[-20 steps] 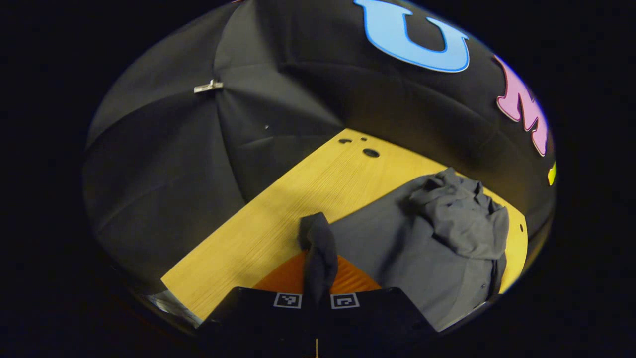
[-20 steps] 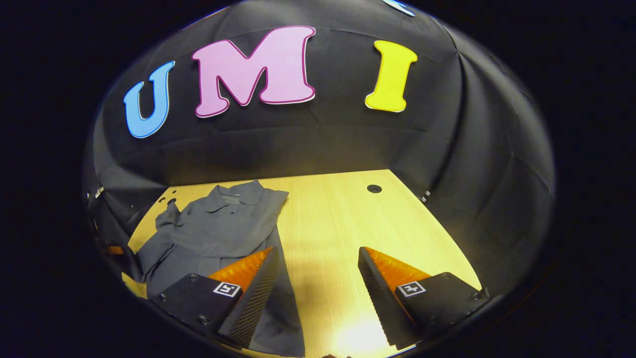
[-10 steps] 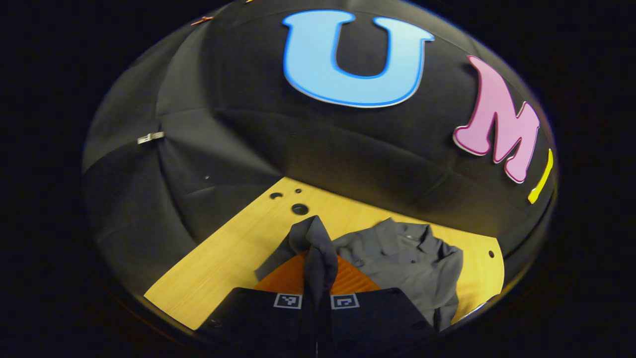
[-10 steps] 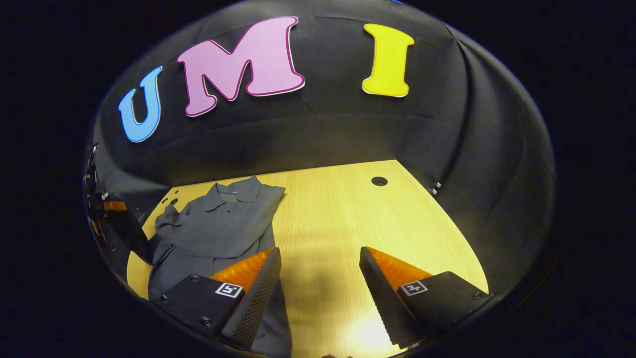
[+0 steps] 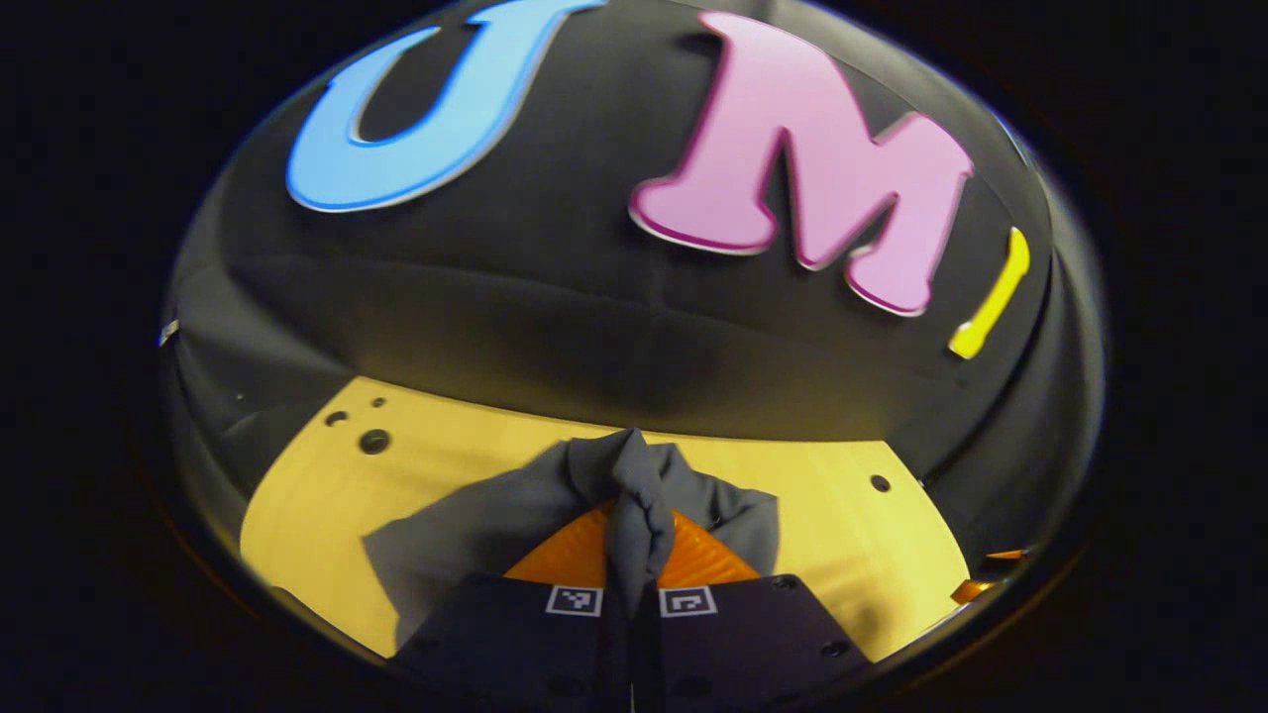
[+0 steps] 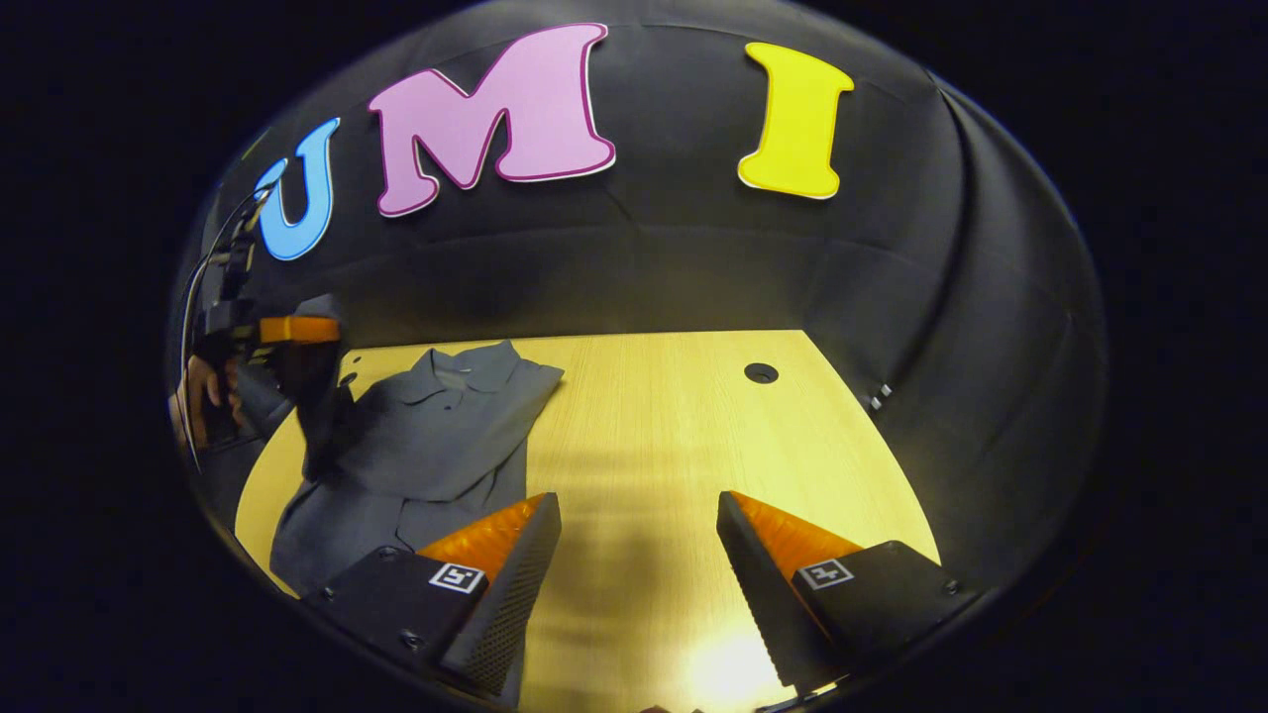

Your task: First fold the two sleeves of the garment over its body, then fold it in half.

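A grey collared shirt (image 6: 436,451) lies flat on the left part of the wooden table (image 6: 674,426), collar towards the wall. In the left gripper view, my left gripper (image 5: 634,510) is shut on a bunched grey sleeve (image 5: 634,470), held up above the shirt's body (image 5: 466,525). The right gripper view shows that left gripper (image 6: 292,332) at the far left, in a hand (image 6: 198,396), with the sleeve (image 6: 317,416) hanging from it. My right gripper (image 6: 634,550) stands open above bare table to the right of the shirt, with nothing between its fingers.
Round holes sit in the tabletop near the back right (image 6: 761,372) and back left (image 5: 373,442). The black cloth wall closes the table's back and sides. Bare wood stretches right of the shirt.
My left gripper has risen and swung right with the sleeve, so it now hangs above the shirt's body. The right gripper has hardly moved and stays open.
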Demonstrator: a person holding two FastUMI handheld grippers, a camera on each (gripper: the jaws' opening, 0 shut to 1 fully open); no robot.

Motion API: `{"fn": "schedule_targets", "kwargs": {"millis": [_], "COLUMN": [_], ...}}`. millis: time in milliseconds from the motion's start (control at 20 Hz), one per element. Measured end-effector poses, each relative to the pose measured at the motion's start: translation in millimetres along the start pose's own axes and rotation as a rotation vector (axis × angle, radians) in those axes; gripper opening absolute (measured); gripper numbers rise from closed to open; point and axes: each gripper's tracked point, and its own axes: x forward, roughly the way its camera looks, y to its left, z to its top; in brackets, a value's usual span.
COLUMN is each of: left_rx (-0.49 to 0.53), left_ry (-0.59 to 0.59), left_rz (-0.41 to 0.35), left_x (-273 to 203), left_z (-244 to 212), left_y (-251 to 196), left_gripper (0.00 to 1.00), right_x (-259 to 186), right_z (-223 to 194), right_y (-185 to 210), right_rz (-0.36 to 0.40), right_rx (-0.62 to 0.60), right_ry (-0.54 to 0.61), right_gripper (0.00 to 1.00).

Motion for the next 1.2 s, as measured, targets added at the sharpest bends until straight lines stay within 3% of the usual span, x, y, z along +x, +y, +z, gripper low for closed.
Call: {"fn": "schedule_targets", "kwargs": {"millis": [300, 650, 700, 800, 950, 1200], "left_rx": [0.059, 0.095, 0.092, 0.092, 0.084, 0.139], "left_ry": [0.104, 0.215, 0.228, 0.224, 0.190, 0.150], "left_rz": [-0.147, -0.164, -0.168, -0.169, -0.177, -0.109], "left_x": [40, 70, 72, 68, 34, -41], "left_z": [-41, -83, -89, -91, -89, -98], "left_y": [-79, -111, -114, -112, -91, -23], "left_gripper": [0.07, 0.14, 0.11, 0.29, 1.00, 0.97], "right_x": [-9, -23, -26, -30, -40, -48], "right_z": [-14, -25, -27, -33, -48, -85], "right_y": [4, 15, 17, 21, 41, 80], "right_rz": [0.016, 0.005, 0.001, -0.003, 0.015, 0.079], "right_rx": [-0.068, -0.056, -0.056, -0.045, -0.017, 0.051], "right_ry": [0.023, 0.041, 0.045, 0.053, 0.088, 0.188], "right_gripper": [0.99, 0.98, 0.98, 0.98, 0.98, 0.98]}}
